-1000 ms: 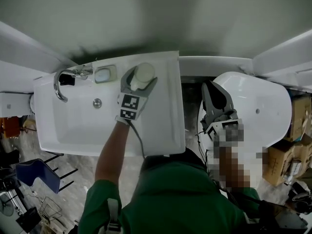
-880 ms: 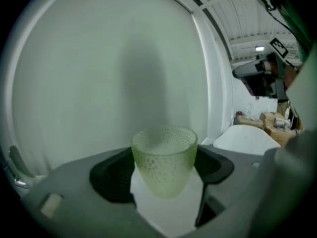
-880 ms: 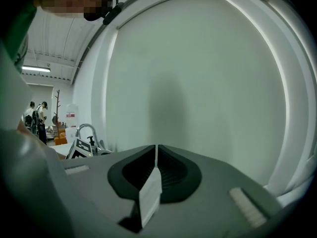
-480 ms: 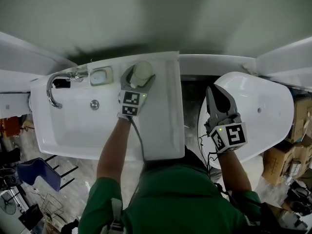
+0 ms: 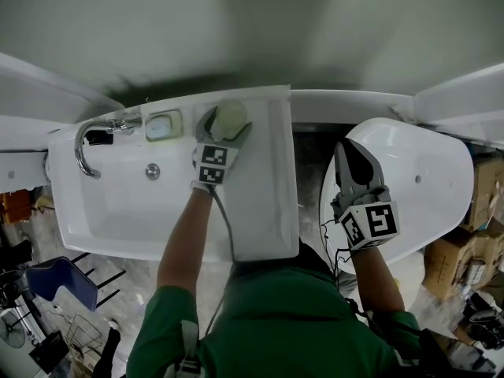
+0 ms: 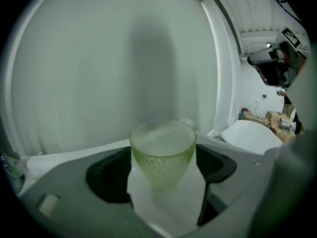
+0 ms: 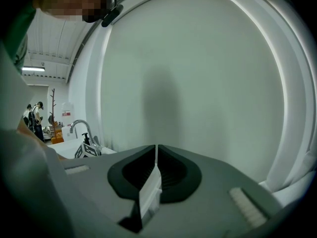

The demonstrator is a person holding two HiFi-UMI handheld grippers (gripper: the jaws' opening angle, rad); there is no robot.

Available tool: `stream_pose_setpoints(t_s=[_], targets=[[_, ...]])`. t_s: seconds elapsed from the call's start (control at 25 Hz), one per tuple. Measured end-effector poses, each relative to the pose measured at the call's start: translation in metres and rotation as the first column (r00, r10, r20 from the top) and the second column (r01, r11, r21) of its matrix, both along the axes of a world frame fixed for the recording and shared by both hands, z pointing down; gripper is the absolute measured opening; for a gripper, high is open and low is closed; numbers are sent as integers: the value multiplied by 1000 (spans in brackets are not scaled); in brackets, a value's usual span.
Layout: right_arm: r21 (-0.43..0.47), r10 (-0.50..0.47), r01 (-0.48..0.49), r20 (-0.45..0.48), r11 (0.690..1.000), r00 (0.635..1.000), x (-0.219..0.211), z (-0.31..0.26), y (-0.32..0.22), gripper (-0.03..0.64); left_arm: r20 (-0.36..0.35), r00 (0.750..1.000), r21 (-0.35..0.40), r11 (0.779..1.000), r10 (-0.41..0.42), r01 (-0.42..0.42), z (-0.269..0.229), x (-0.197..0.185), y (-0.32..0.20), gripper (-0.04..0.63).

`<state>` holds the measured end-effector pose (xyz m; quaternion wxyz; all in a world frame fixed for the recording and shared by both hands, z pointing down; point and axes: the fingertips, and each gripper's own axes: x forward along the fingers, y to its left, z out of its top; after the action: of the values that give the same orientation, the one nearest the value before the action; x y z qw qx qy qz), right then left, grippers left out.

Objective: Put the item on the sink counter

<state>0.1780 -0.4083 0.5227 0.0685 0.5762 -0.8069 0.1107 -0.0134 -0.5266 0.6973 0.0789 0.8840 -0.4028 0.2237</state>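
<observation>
No legible txt, nos., brands or signs. Only b/w square code patterns on cube (image 5: 212,164) of left tool (image 5: 227,121) & cube (image 5: 370,222) of right tool (image 5: 348,146).

One cup (image 6: 162,150), one sink (image 5: 277,179), one faucet (image 5: 80,150), one bathtub (image 5: 429,172)

Pretty tight along the back edge of the sink counter (image 5: 272,211). The wall (image 5: 252,30) goes straight up behind it. The faucet (image 5: 83,152) at the back left corner, the soap dish (image 5: 163,124) beside it and the cup (image 5: 231,115) toward the back right corner fill that strip. The left gripper (image 5: 227,122) has its jaws opening around the cup. Free room is over the basin (image 5: 134,203) toward the front edge, along the bare right edge, and in the gap before the bathtub (image 5: 429,172).
</observation>
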Motion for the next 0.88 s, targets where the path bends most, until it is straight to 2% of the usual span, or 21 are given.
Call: stream_pose_setpoints(t_s=[0.16,0.36,0.44,0.52,0.68,0.88], targets=[[19,9,-9,-3,1000,1000,-5,-10,2,14,-25,1000,-12,1000,-6,5,-10,-11,13,416],[43,18,-17,-19,999,1000,-13,-27,11,14,-55,997,22,998,-58,59,-42,-42,32,388],[57,19,-17,-29,998,999,-17,-36,15,14,-80,994,36,996,-73,76,-59,-54,41,357],[74,18,-15,-39,997,999,-22,-46,18,15,-121,990,53,995,-72,79,-81,-62,51,298],[98,27,-22,-49,995,998,-32,-62,25,15,-165,985,123,989,-59,80,-131,-71,76,198],[145,19,-13,-33,989,999,-49,-87,43,15,-151,987,177,981,-54,81,-180,-83,110,135]])
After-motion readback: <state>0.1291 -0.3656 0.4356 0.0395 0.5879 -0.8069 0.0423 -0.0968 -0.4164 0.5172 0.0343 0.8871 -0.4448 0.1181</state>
